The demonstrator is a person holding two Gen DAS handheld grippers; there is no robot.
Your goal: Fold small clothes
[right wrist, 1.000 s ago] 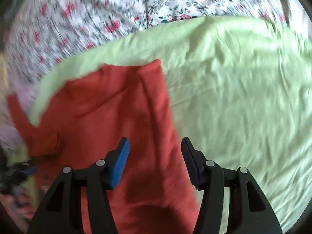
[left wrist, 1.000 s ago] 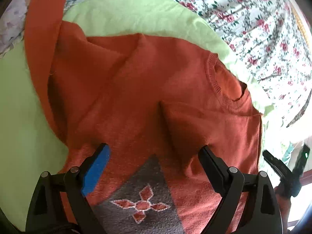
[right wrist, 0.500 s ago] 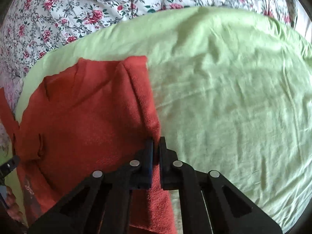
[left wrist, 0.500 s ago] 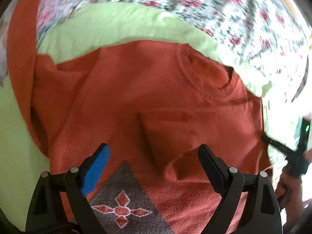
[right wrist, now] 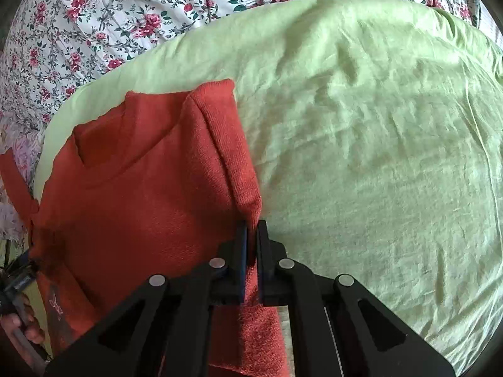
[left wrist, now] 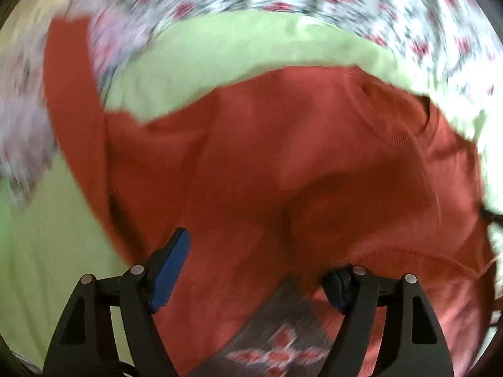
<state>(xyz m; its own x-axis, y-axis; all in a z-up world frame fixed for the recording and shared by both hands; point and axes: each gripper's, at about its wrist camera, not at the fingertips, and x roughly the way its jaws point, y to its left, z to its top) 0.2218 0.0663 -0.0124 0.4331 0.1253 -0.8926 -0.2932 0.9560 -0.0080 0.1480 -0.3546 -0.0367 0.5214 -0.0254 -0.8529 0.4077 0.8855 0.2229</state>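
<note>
Left hand-held gripper (left wrist: 254, 270): jaws spread wide, blue pad (left wrist: 169, 270) of one finger showing at 7 o'clock in its own view, the other fingertip (left wrist: 338, 284) partly covered at 5 o'clock. View is motion-blurred.

Right hand-held gripper (right wrist: 250, 235): jaws nearly together, pinching a fold of the orange sweater (right wrist: 141, 194) between the pads; fingers point toward 12 o'clock.

Bare fingers (right wrist: 30, 330) on a handle show at 8 o'clock in the right wrist view.

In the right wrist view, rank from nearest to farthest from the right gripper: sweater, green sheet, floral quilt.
1. Sweater: clamped in the right gripper, spreading left.
2. Green sheet: under it, stretching right.
3. Floral quilt: along the top.
</note>
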